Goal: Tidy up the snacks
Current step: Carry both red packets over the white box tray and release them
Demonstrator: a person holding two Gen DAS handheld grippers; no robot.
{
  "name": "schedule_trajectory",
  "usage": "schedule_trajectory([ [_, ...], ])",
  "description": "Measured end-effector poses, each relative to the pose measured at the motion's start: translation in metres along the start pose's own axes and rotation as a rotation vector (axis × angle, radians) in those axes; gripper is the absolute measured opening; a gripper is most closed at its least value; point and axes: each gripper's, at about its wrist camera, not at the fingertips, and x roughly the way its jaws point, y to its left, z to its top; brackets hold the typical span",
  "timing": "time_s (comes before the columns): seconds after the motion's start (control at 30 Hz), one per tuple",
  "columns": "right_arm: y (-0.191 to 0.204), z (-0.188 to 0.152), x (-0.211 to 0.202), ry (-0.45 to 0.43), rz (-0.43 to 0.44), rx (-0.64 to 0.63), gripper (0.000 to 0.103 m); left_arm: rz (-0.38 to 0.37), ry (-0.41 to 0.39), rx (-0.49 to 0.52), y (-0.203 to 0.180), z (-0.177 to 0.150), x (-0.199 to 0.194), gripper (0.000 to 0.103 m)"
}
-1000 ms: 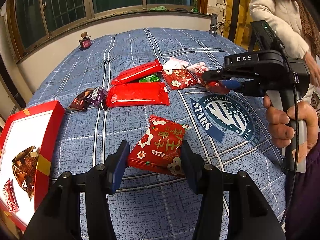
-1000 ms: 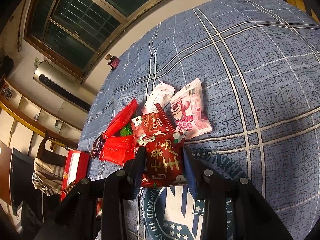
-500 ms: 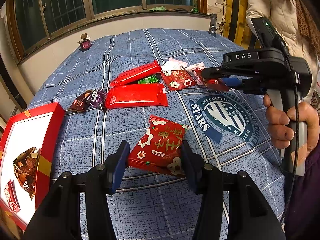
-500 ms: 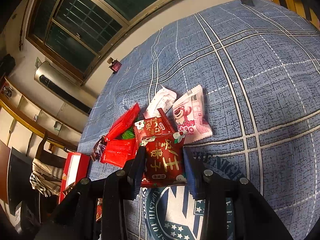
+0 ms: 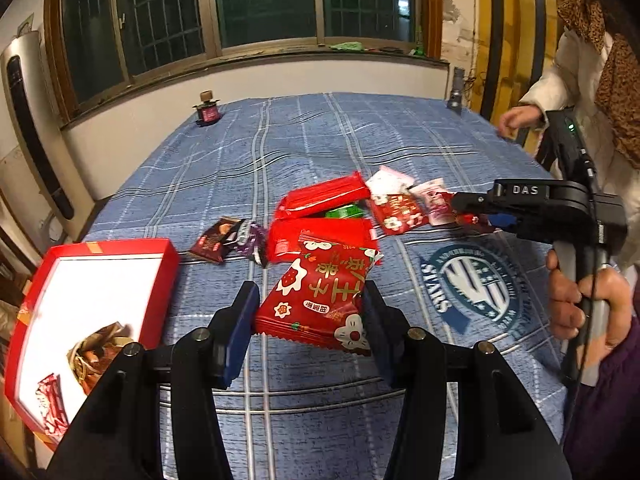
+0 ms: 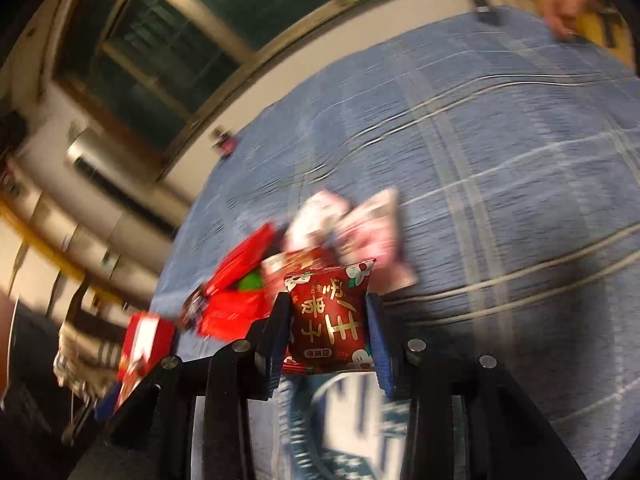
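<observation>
My left gripper [image 5: 310,312] is shut on a red snack packet with gold characters [image 5: 320,296], held above the blue cloth. My right gripper [image 6: 328,328] is shut on a like red packet [image 6: 328,320]; it shows at the right of the left wrist view [image 5: 472,210]. A red box with a white inside [image 5: 168,264] lies at the left and holds a few wrapped snacks [image 5: 92,356]. On the cloth lie two long red packets [image 5: 324,196], a green one [image 5: 344,212], dark small wrappers [image 5: 228,240], a red flowered packet [image 5: 396,210] and pink-white packets [image 5: 432,196].
A blue checked cloth [image 5: 300,140] with a round STARS emblem [image 5: 476,284] covers the table. A small dark bottle [image 5: 207,112] stands at the far edge by the window. A second person in a white coat [image 5: 576,72] stands at the right.
Both grippers have lifted with their packets. The left view now looks higher and more level. The right wrist view is blurred from motion. The second person's hand has come into view.
</observation>
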Motion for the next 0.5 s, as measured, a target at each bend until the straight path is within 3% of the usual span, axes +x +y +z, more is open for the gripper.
schedule_trajectory([
  [0.13,0.013,-0.004,0.001,0.003,0.044,-0.064,0.038,-0.004,-0.013,-0.027,0.013,0.004,-0.009,0.050],
  [0.5,0.052,-0.024,-0.008,-0.049,0.119,-0.205,0.037,0.167,-0.099,-0.160,0.114,-0.016,-0.062,0.050],
])
